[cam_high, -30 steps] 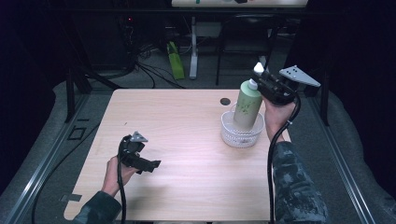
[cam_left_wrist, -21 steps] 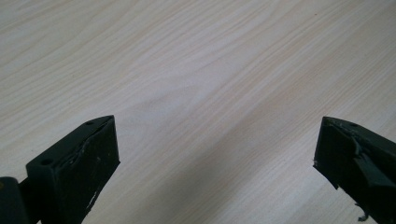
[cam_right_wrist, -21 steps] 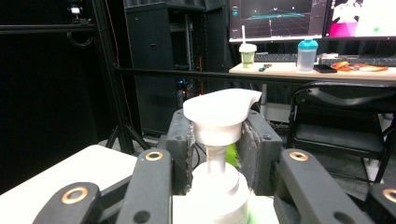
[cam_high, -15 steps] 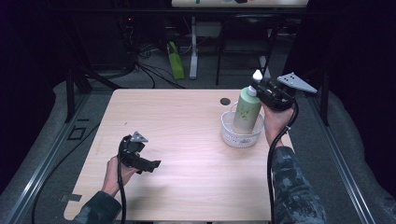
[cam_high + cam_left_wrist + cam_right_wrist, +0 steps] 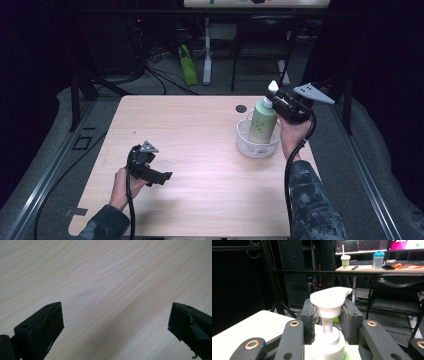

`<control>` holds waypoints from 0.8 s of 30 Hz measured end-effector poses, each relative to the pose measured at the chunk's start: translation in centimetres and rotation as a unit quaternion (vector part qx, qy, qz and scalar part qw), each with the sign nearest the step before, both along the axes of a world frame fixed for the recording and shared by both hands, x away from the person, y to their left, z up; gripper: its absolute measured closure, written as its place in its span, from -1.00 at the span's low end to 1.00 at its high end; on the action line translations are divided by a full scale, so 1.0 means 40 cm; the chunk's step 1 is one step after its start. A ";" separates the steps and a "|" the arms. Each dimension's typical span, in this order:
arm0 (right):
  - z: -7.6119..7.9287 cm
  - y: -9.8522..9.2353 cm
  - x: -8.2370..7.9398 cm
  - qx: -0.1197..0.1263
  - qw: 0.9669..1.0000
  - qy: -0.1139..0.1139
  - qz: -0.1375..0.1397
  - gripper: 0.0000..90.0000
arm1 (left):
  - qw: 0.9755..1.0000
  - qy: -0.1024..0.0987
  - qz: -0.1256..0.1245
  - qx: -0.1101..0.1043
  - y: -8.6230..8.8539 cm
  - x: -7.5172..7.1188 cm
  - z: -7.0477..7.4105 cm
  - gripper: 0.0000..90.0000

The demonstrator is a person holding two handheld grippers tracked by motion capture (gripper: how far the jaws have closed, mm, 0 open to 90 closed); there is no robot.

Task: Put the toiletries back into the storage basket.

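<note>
1. Grip first: the right gripper (image 5: 284, 102) is closed on the white pump neck of the green pump bottle (image 5: 262, 124). In the right gripper view the two jaws stand on either side of the pump stem, just under the white pump head (image 5: 330, 298), and press against it.

2. Bottle and white basket (image 5: 247, 146): the bottle stands upright with its base down inside the basket, at the far right part of the table (image 5: 200, 130). From these pictures it cannot be told whether the base rests on the basket floor or hangs just above it.

3. Long axis: the bottle's long axis runs straight up and down, and the right gripper meets it from the side, across that axis, near its top. The judgement is that any coming move, whether setting down or lifting out, runs along this vertical line, so the gripper should travel straight up or down and not sideways, lest the base catch the basket wall and tip it.

4. Nearer hand: the right hand (image 5: 292, 135) is at the bottle, just beside the basket's right rim. The left gripper (image 5: 150, 170) lies well apart at the near left, low over the bare wood, its jaws spread wide with nothing between them, as the left gripper view shows.

5. Neighbours: a small dark round spot (image 5: 241, 108) sits on the table just behind the basket, clear of the bottle's vertical path.
</note>
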State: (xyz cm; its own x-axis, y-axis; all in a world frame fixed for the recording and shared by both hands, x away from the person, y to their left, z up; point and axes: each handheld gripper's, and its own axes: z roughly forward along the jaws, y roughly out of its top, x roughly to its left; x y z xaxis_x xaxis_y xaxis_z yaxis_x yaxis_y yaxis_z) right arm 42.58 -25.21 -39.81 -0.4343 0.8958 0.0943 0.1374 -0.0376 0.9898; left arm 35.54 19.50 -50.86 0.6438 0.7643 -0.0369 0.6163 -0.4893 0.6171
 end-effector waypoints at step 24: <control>-0.041 -0.002 0.002 -0.015 1.000 0.017 0.000 0.49 | 1.000 0.002 -0.002 -0.001 0.000 0.000 0.001 -1.00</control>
